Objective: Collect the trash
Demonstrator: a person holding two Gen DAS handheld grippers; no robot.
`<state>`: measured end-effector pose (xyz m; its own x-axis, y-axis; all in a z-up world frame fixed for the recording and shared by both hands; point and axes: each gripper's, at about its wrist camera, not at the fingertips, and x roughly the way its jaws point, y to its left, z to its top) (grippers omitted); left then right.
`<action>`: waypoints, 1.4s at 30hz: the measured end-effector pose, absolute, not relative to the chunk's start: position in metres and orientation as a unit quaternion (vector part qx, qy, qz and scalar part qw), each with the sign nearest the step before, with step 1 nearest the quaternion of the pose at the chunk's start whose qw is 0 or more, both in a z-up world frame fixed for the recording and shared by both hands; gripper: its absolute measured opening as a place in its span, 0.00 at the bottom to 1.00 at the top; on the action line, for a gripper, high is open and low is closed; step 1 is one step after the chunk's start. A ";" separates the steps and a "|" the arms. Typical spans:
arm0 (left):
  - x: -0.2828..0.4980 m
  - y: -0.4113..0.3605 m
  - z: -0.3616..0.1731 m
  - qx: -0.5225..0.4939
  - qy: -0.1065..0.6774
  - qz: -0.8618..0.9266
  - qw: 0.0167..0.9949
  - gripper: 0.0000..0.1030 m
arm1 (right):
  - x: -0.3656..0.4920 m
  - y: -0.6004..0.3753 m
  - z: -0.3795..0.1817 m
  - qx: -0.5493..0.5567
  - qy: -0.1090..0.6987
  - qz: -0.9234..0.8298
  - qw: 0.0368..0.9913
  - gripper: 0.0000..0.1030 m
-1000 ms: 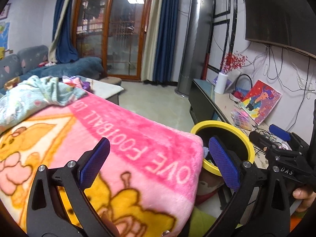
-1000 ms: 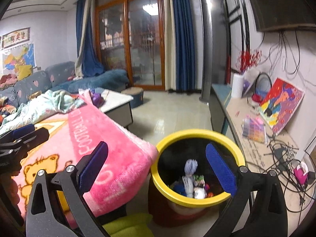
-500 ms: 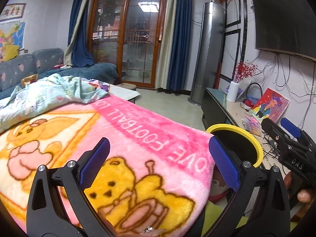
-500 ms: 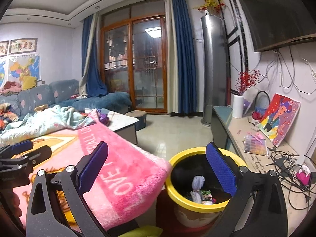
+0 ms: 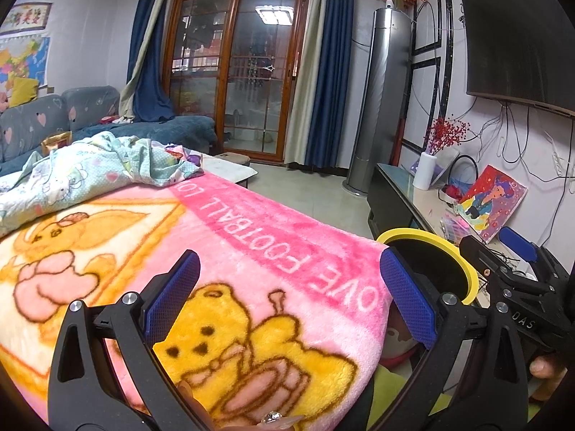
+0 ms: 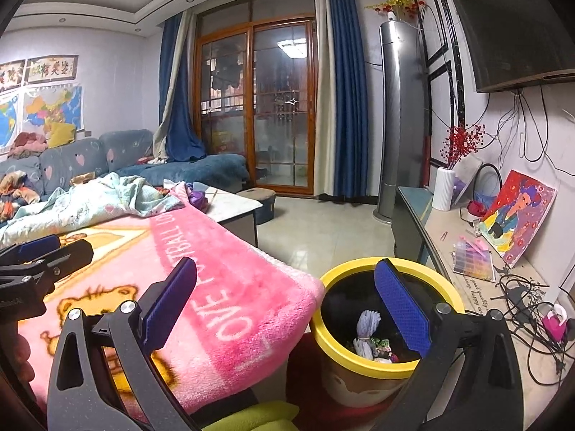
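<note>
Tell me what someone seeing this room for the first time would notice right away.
Probably the bright pink blanket with its yellow cartoon bear, spread across the foreground under the left gripper. Next, the yellow-rimmed bin beside its right edge, with scraps inside. Both grippers' blue-padded jaws stand wide open and empty, the right gripper above that bin.

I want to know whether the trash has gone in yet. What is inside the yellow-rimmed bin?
In the yellow-rimmed bin, the right wrist view shows a pale purple tassel-like piece and small colourful scraps at the bottom. The right gripper finger and the near rim hide the rest.
</note>
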<state>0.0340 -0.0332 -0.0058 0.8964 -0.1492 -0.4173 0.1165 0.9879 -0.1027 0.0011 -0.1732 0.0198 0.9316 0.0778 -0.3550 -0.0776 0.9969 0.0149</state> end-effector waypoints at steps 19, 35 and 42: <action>0.032 -0.033 -0.005 -0.036 0.217 -0.066 0.973 0.89 | 0.003 -0.177 0.021 -0.002 0.180 0.035 0.983 0.94; 0.032 -0.033 -0.004 -0.036 0.217 -0.066 0.973 0.89 | 0.004 -0.181 0.021 -0.001 0.183 0.032 0.983 0.94; 0.033 -0.033 -0.004 -0.035 0.218 -0.065 0.973 0.89 | 0.005 -0.183 0.018 0.000 0.186 0.029 0.982 0.94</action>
